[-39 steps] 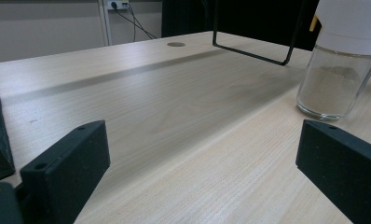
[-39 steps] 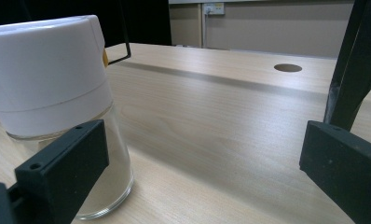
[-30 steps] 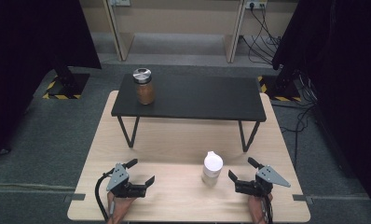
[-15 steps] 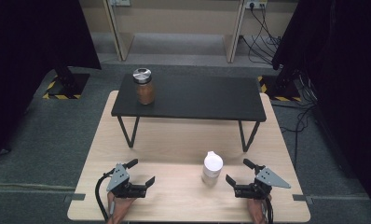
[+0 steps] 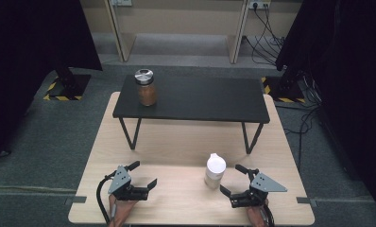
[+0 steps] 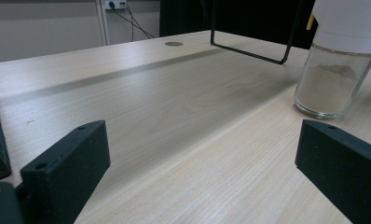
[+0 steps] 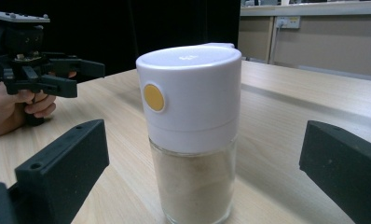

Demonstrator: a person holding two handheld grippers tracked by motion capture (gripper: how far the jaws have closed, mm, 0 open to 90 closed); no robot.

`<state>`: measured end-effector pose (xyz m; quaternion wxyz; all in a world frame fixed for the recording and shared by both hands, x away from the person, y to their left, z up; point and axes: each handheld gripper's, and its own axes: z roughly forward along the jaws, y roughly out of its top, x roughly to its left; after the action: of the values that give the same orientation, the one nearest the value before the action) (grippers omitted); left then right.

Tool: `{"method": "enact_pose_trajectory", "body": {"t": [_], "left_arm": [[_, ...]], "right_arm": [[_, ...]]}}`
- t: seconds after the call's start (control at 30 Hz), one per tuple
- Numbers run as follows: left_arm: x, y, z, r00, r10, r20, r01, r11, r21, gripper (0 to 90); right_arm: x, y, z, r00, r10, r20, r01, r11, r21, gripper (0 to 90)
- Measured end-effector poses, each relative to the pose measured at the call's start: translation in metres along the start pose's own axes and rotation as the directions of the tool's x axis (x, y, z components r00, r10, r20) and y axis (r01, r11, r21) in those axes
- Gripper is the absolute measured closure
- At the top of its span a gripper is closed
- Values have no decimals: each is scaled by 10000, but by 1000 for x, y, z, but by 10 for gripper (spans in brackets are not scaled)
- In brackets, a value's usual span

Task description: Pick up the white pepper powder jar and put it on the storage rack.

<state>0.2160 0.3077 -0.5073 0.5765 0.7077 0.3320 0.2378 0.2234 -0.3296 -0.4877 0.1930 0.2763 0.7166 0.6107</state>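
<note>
The right gripper [image 5: 237, 183] is held wide open just beside the white-capped shaker [image 5: 215, 170], which stands upright on the wooden table [image 5: 176, 142]. The left gripper [image 5: 143, 176], also open, is kept apart. The tall shaker could be tipped if one jaw touches it first. Its base is cut off in the right gripper view. Farther, the contents of a brown jar [image 5: 145, 87] on the black shelf [image 5: 200, 99] cannot be identified.

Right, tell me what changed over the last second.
The right gripper slid in toward the white-lidded shaker, jaws open either side of it, not touching. Nothing was grasped or released. The left gripper, the shaker and the brown jar on the black shelf stayed put.
</note>
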Motion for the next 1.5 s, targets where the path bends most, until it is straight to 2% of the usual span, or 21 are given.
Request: {"method": "enact_pose_trajectory", "body": {"t": [0.1, 0.13, 0.2, 0.3, 0.4, 0.47, 0.63, 0.7, 0.77, 0.9, 0.93, 1.0, 1.13, 1.5], "left_arm": [[0, 0, 0, 10000, 18, 7, -18, 10000, 17, 25], [0, 0, 0, 10000, 5, 6, -5, 10000, 16, 25], [0, 0, 0, 10000, -7, 4, 7, 10000, 9, 25], [0, 0, 0, 10000, -10, -1, 10, 10000, 22, 25], [0, 0, 0, 10000, 5, 2, -5, 10000, 14, 25], [0, 0, 0, 10000, 34, 2, -34, 10000, 17, 25], [0, 0, 0, 10000, -7, 12, 7, 10000, 21, 25], [0, 0, 0, 10000, 1, 8, -1, 10000, 13, 25], [0, 0, 0, 10000, 18, 9, -18, 10000, 21, 26], [0, 0, 0, 10000, 11, 17, -11, 10000, 29, 26], [0, 0, 0, 10000, 3, 20, -3, 10000, 25, 26], [0, 0, 0, 10000, -3, 15, 3, 10000, 19, 26], [0, 1, 0, 10000, 27, 10, -27, 10000, 28, 26], [0, 0, 0, 10000, 9, 12, -9, 10000, 16, 25]], "right_arm": [[3, 0, 5, 10000, 50, 76, -50, 10000, -21, 12], [5, -1, 7, 9998, 166, 123, -165, 9999, -37, 15], [3, -2, 10, 9988, 474, -79, -475, 9988, -91, 15], [8, -3, 15, 9996, 289, -66, -290, 9996, -70, 16], [12, -5, 20, 9988, 479, 20, -479, 9986, -204, 15], [16, -6, 22, 9989, 447, 170, -442, 9986, -283, 15], [17, -3, 27, 9988, 456, 153, -453, 9988, -172, 14], [18, -1, 30, 9990, 424, 136, -424, 9991, -37, 15], [20, 2, 33, 9996, 123, 247, -127, 9998, 155, 19], [28, 4, 34, 9979, -261, 586, 257, 9996, 72, 26], [31, 5, 34, 9962, -286, 820, 281, 9996, 80, 38], [32, 6, 35, 9948, -229, 997, 224, 9997, 65, 56], [32, 7, 38, 9942, -205, 1052, 182, 9996, 232, 78], [44, 11, 51, 9883, -314, 1491, 234, 9982, 555, 167]]}}
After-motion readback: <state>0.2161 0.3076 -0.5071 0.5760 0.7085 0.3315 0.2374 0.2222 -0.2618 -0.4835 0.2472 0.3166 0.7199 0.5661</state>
